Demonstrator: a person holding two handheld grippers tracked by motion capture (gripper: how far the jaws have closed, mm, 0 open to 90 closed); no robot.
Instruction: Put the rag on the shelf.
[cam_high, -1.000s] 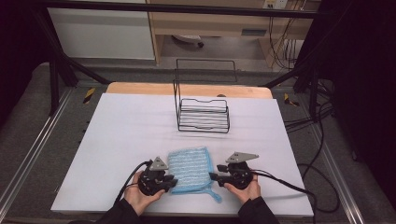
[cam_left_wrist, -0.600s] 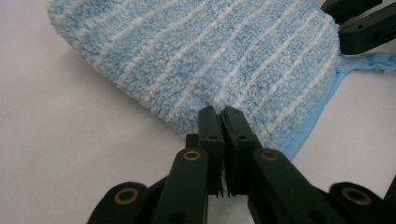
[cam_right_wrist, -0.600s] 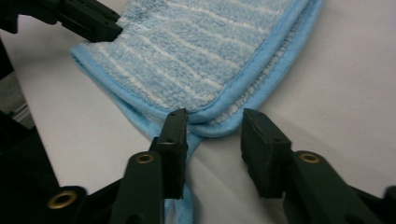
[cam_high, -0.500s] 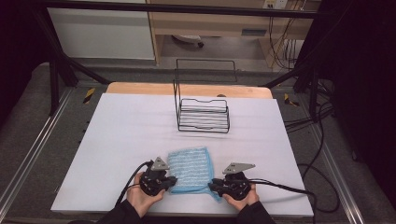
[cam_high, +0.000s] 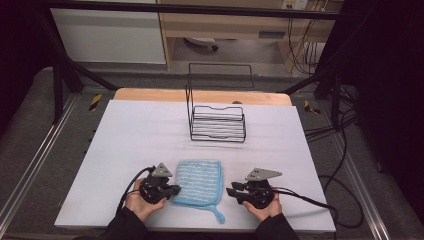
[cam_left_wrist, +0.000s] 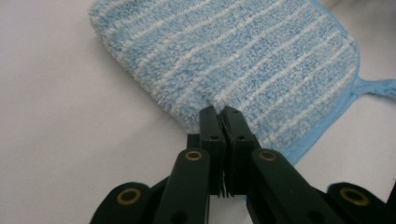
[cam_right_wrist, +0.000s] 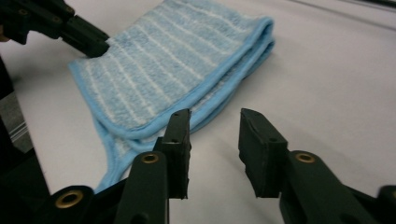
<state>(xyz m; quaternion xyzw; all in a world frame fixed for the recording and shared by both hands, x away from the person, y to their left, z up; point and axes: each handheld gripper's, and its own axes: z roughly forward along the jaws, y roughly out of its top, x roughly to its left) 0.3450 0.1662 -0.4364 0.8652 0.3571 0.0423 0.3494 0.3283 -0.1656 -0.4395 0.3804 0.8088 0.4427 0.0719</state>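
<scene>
White tabletop: left fingers pinch cloth edge.

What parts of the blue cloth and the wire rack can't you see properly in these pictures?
- Blue cloth: in the left gripper view its near edge is hidden behind the left gripper, and its loop is cut off by the right edge.
- Blue cloth, right gripper view: its near corner lies behind the right gripper.
- Wire rack: in the high view its wires are too thin to count.

Black wire rack upright on white table.
</scene>
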